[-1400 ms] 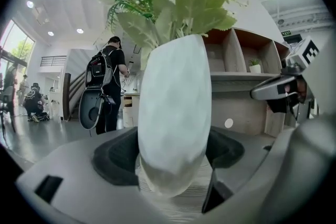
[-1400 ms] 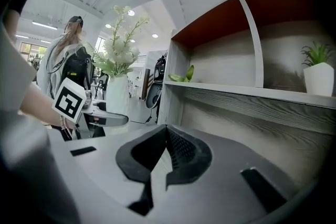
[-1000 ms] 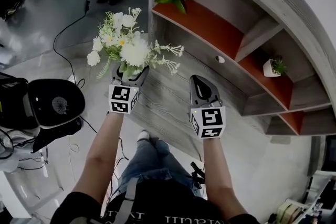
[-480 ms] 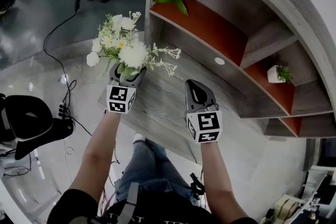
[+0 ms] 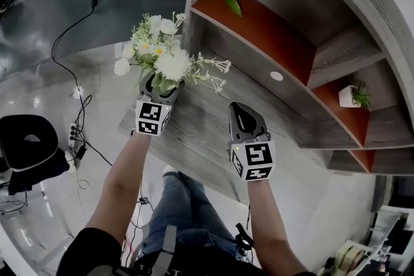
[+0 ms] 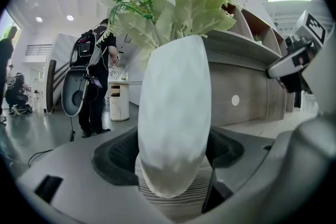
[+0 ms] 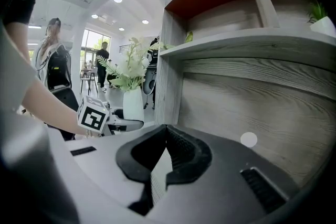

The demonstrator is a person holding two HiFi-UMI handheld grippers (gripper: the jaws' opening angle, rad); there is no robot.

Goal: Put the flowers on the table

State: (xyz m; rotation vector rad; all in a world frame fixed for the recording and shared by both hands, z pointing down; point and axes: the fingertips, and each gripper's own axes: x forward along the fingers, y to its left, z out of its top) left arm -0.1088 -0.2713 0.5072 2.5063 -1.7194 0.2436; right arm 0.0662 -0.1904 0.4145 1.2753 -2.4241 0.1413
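Grey wood-grain table (image 5: 194, 139) runs below an orange-backed shelf unit (image 5: 259, 29), with a glossy floor (image 5: 45, 94) beyond. The left gripper (image 5: 157, 86) is clamped low on the white vase (image 6: 173, 113), keeping it upright so the white flowers (image 5: 162, 55) stand clear above the jaws. The vase is over the table's left end; whether its base touches the wood I cannot tell. The right gripper (image 5: 240, 112) hovers over the table to the right of the vase, jaws together and empty, probably kept out of the way.
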